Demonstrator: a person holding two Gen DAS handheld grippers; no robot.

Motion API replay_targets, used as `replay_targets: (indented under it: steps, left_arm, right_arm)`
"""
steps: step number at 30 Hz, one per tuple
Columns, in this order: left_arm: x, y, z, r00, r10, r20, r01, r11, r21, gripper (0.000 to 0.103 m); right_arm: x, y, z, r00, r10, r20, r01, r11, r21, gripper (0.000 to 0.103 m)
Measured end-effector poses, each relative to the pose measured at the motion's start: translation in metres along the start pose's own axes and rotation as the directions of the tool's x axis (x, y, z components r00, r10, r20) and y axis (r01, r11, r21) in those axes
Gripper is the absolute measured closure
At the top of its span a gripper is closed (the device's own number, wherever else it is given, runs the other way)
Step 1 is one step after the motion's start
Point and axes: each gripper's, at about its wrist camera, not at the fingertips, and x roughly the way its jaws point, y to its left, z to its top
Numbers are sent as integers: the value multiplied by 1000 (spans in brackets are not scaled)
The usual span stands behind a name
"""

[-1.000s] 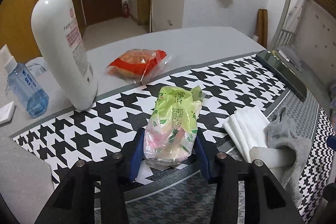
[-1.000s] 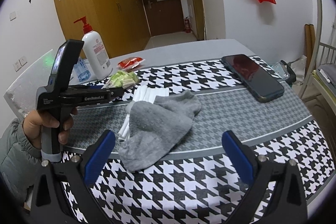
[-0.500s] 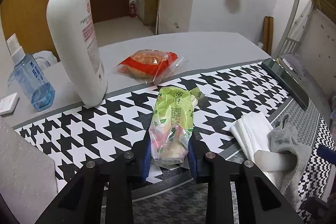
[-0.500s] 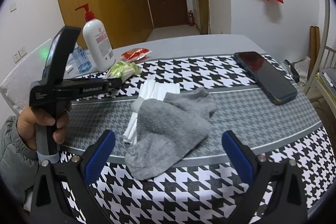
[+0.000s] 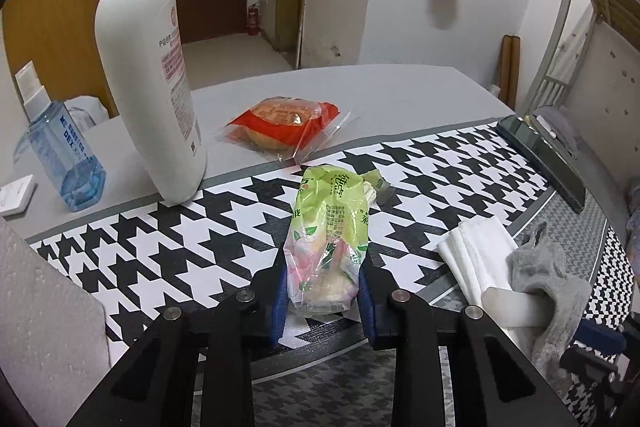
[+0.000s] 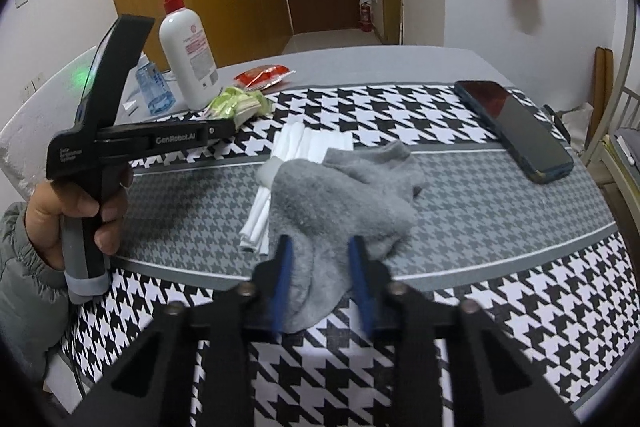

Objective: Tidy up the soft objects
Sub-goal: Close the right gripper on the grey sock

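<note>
At lower centre of your right view, the grey sock (image 6: 344,203) looks like soft, fuzzy knit cloth, matt. Your left view's centre shows the green packet (image 5: 328,247) in thin, crinkled, glossy plastic film. The pump bottle (image 5: 148,75) at upper left is smooth white plastic with a shine. The phone (image 6: 516,127) at right is glossy glass. The table (image 6: 500,211) carries a matt houndstooth cover.

1. The gray sock (image 6: 344,203) covers part of the folded white cloth (image 6: 308,143).
2. Print on the green packet (image 5: 332,227) is too small to read.
3. The phone (image 5: 540,155) is seen edge-on, its screen hidden.
</note>
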Motion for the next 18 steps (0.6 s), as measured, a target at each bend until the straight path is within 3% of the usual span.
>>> replay_targets:
  steps: [1, 4, 14, 18]
  left_arm:
    - [-2, 0, 0, 1000, -1, 3, 1, 1000, 1, 72]
    - [-8, 0, 1, 1000, 0, 18, 0, 1000, 3, 72]
    - [-38, -1, 1, 997, -12, 75, 11, 1000, 2, 72]
    - [-57, -1, -2, 994, -18, 105, 20, 1000, -14, 72]
  right_arm:
    - [-1, 0, 0, 1000, 3, -1, -3, 1000, -2, 88]
    - [-1, -4, -1, 1000, 17, -7, -16, 1000, 21, 95]
    - [-53, 4, -3, 997, 14, 80, -15, 1000, 5, 95]
    - [-52, 5, -2, 997, 9, 71, -10, 1000, 20, 94]
